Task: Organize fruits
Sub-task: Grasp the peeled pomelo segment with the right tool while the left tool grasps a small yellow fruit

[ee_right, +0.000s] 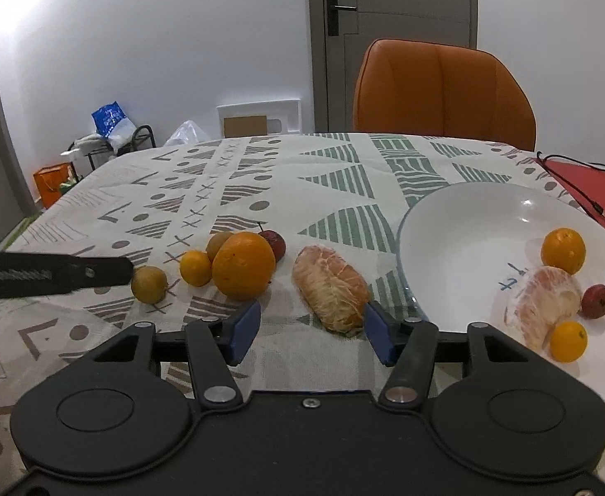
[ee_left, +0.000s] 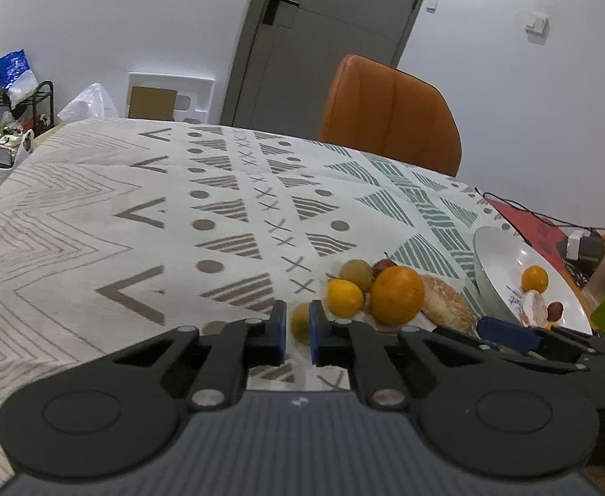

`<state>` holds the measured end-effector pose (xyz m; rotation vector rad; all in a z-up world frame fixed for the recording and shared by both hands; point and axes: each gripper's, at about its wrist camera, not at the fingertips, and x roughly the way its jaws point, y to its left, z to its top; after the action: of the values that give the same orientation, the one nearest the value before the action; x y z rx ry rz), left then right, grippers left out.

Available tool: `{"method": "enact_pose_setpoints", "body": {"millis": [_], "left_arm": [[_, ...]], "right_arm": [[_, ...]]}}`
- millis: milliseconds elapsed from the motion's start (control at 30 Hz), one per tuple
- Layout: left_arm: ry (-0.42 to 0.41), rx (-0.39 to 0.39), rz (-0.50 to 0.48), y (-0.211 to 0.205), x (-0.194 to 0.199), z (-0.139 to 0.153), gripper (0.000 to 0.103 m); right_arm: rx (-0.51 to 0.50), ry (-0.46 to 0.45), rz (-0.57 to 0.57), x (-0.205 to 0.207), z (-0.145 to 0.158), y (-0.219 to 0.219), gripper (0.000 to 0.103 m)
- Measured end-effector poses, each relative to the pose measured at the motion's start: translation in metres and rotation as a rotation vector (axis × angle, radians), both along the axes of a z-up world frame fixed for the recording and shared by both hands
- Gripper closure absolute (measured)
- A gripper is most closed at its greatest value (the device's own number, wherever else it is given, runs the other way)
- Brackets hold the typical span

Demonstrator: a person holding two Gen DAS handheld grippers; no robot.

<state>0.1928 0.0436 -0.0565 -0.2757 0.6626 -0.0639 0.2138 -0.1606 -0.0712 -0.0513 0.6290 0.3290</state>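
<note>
Between your right gripper's (ee_right: 310, 332) wide jaws on the patterned desk (ee_right: 323, 190) lies the peeled pinkish pomelo segment (ee_right: 330, 289), which may tear if squeezed hard, while your left gripper's (ee_left: 298, 332) narrow jaws hold nothing.

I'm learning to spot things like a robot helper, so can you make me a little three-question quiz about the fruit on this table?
1. True or false: the white plate already holds two small oranges.
2. Which fruit lies between the open fingers of the right claw? A) the big orange B) the peeled pomelo piece C) the red fruit
3. Fill in: the left claw points at a small ____-green round fruit.

Key: 1 true; 2 B; 3 yellow
</note>
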Motion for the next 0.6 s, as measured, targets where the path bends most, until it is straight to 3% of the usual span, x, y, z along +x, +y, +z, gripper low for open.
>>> {"method": "enact_pose_setpoints", "body": {"millis": [233,333,533,600], "left_arm": [[0.001,-0.016,0.019,0.013,-0.007,0.001,0.097],[-0.008,-0.018,0.017,0.013,-0.009,0.003,0.096],[0.000,-0.029,0.007,0.006,-0.006,0.005,0.088],[-0.001,-0.020,0.003,0.001,-0.005,0.004,0.080]], "right_arm": [[-0.023,-0.005,-0.007,0.000,-0.002,0.007,0.048],[0.007,0.009,0.019,-0.003,0.001,0.007,0.053],[-0.018,-0.017,0.000,-0.006,0.004,0.005,0.053],[-0.021,-0.014,-0.006,-0.004,0.004,0.003,0.053]]}}
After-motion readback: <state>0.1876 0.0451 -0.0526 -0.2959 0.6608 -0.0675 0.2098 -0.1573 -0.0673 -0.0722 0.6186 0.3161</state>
